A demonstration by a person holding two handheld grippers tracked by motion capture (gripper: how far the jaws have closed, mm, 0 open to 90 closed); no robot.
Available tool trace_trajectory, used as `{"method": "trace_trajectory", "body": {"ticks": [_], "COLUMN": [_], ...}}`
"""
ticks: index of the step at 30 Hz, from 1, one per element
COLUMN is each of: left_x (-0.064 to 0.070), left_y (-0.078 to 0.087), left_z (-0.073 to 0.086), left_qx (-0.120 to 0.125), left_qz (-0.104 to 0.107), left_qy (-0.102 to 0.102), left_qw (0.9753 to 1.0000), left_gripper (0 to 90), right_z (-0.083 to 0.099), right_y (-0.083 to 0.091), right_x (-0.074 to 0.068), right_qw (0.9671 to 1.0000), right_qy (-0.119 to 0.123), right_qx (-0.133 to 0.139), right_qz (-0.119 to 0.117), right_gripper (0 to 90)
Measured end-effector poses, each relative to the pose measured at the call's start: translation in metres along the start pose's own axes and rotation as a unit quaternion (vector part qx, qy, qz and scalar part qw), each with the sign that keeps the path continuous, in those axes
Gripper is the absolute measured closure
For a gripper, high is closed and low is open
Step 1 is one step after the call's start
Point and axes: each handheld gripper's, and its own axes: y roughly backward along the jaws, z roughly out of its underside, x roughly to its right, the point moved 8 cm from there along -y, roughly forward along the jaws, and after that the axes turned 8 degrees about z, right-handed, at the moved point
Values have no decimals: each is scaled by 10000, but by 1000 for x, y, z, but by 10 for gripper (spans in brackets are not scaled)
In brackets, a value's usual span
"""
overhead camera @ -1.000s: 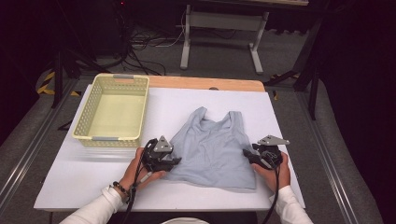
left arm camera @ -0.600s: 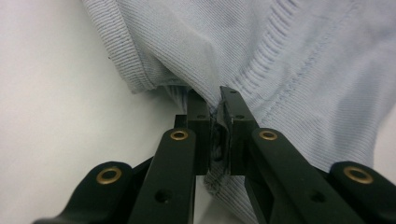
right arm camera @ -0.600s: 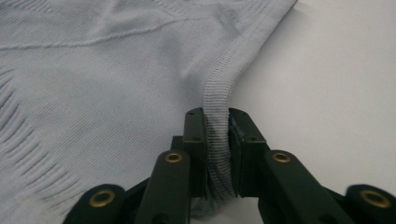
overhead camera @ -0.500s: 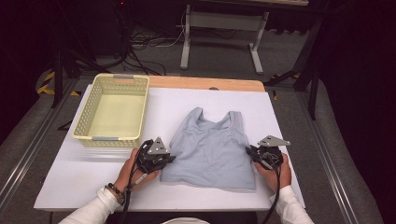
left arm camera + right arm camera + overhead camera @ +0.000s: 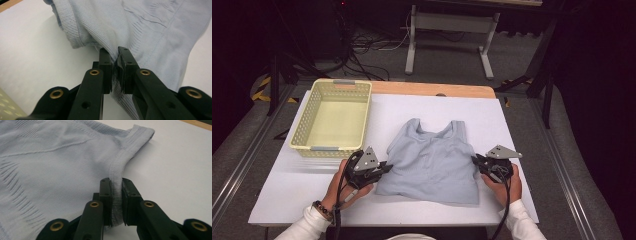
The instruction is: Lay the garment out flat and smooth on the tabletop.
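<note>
A pale blue-grey tank top (image 5: 432,160) lies spread flat on the white table (image 5: 522,125), straps away from me. My left gripper (image 5: 384,166) pinches its left side edge; in the left gripper view the jaws are shut on a fold of the tank top (image 5: 150,32) at the left gripper (image 5: 115,53). At the opposite edge my right gripper (image 5: 475,162) holds the armhole; the right gripper view has the right gripper (image 5: 116,182) clamped on the ribbed hem of the tank top (image 5: 50,157).
An empty pale yellow plastic basket (image 5: 302,142) stands on the table at the back left, just beyond my left hand. A wooden strip (image 5: 427,89) runs along the table's far edge. Cables and a metal stand (image 5: 447,35) are on the floor behind.
Both grippers have drawn the top's sides slightly outward and toward me. The left gripper has shifted a little left, and the cloth now lies flatter.
</note>
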Motion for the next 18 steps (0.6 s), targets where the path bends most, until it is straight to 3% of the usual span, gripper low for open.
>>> {"method": "trace_trajectory", "body": {"ticks": [13, 18], "left_x": [5, 3], "left_y": [5, 7], "left_z": [-10, -20], "left_qx": [299, 566], "left_qz": [8, 14], "left_qy": [-91, -72], "left_qw": [9995, 9984], "left_gripper": [786, 750], "right_z": [-6, -9], "right_y": [6, 8], "right_x": [8, 12], "right_qw": [9995, 9991], "right_qy": [-75, -156], "right_qx": [259, 321], "right_qz": [169, 216], "right_gripper": [826, 812]}}
